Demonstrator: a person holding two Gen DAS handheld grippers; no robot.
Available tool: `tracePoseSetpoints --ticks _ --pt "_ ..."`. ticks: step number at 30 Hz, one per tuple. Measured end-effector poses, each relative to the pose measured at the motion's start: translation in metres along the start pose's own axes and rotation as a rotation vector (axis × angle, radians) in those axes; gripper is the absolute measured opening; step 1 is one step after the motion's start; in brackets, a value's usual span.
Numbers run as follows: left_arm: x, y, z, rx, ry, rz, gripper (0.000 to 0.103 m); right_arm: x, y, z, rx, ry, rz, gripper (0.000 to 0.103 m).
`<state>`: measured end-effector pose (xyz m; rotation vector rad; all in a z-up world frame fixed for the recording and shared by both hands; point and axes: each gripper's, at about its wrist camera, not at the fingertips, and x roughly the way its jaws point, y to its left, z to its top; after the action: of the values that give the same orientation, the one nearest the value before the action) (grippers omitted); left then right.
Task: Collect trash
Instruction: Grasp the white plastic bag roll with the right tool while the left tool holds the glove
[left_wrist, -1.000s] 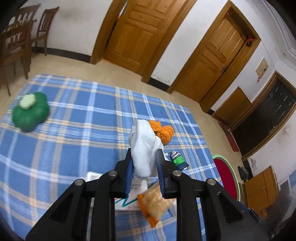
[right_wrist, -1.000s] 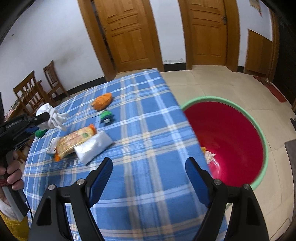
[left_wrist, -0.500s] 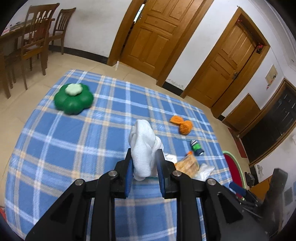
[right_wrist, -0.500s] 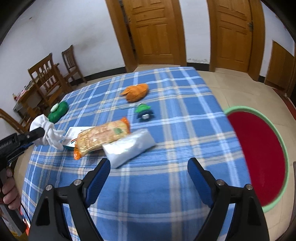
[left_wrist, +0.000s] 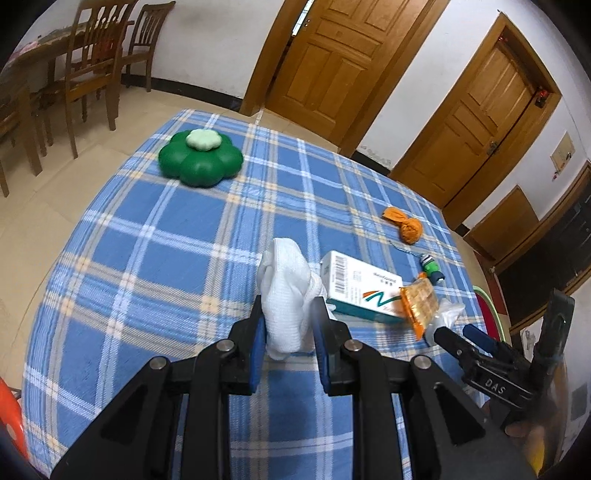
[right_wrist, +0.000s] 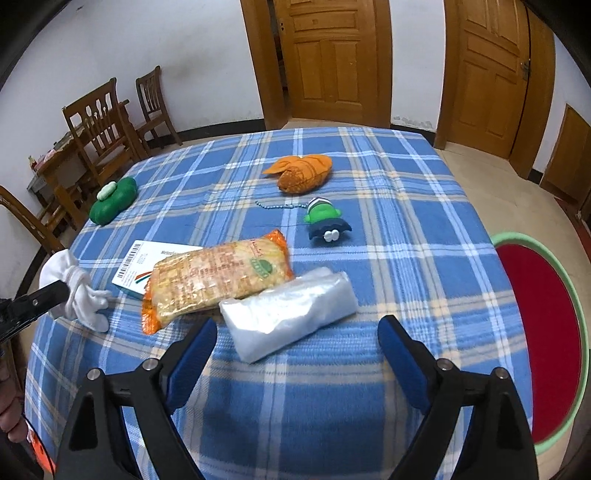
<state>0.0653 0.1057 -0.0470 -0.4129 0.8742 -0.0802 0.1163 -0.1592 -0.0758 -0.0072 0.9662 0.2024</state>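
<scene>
Left gripper (left_wrist: 288, 325): clamped on white glove (left_wrist: 286, 291), above table's (right_wrist: 406, 229) left edge.
Centre: snack pack (right_wrist: 221, 278), clear bag (right_wrist: 288, 317).
Right gripper (right_wrist: 297, 341): jaws apart, before bag.
Far right: red bin (right_wrist: 535, 332).

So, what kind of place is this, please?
Probably a room in a home: a table under a blue plaid cloth, wooden dining chairs by the wall, and panelled wooden doors.

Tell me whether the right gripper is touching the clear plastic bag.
Apart. In the right wrist view the right gripper stands open, and blue cloth shows between each fingertip and the clear plastic bag.
</scene>
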Motion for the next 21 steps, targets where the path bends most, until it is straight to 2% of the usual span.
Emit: tracePoseSetpoints --ticks 6,9,21 --pt "0.002 0.006 -0.004 -0.015 0.007 -0.004 0.023 0.012 0.001 0.003 -0.016 0.004 -0.012 0.09" --pt "0.004 0.008 -0.005 -0.021 0.01 -0.007 0.023 0.011 0.004 0.002 -0.038 -0.008 -0.028 0.078" --pt "0.005 0.005 -0.008 -0.016 0.015 -0.015 0.023 0.0 0.0 -0.007 -0.013 -0.015 -0.009 0.077"
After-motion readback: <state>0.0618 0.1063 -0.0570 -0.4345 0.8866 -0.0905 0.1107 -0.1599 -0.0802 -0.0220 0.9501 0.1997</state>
